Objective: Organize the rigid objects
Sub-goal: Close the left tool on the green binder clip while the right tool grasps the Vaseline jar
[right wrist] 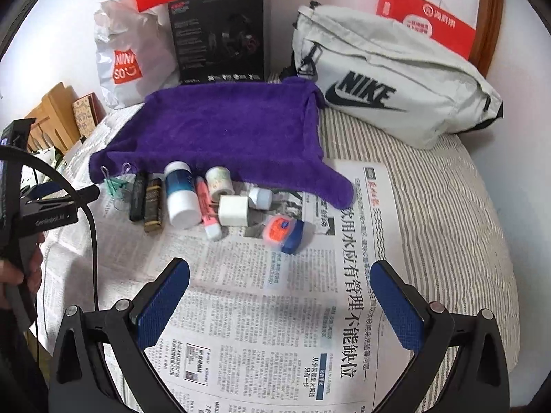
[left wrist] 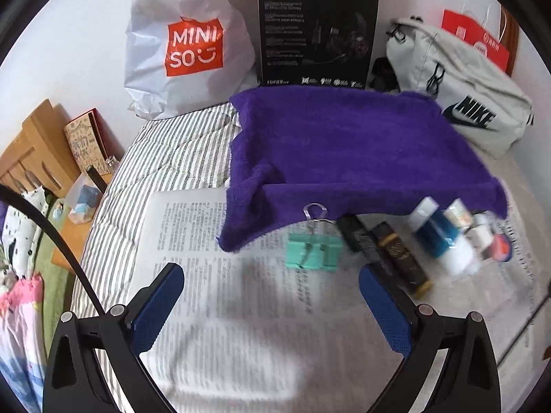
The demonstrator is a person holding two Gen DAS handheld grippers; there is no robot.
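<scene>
My left gripper point(left wrist: 272, 289) spread, empty; right gripper point(right wrist: 280, 290) likewise. Mint binder clip point(left wrist: 312, 250): light, rigid; grip flat sides.

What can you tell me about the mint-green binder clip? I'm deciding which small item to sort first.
The mint-green binder clip is a wide clip with a green body and silver wire handles. It lies flat on the newspaper, at the left end of the row of small items, next to a dark tube. One wire loop rests against the front edge of the purple towel. Both grippers are open, and neither touches it; the left gripper is nearest.
</scene>
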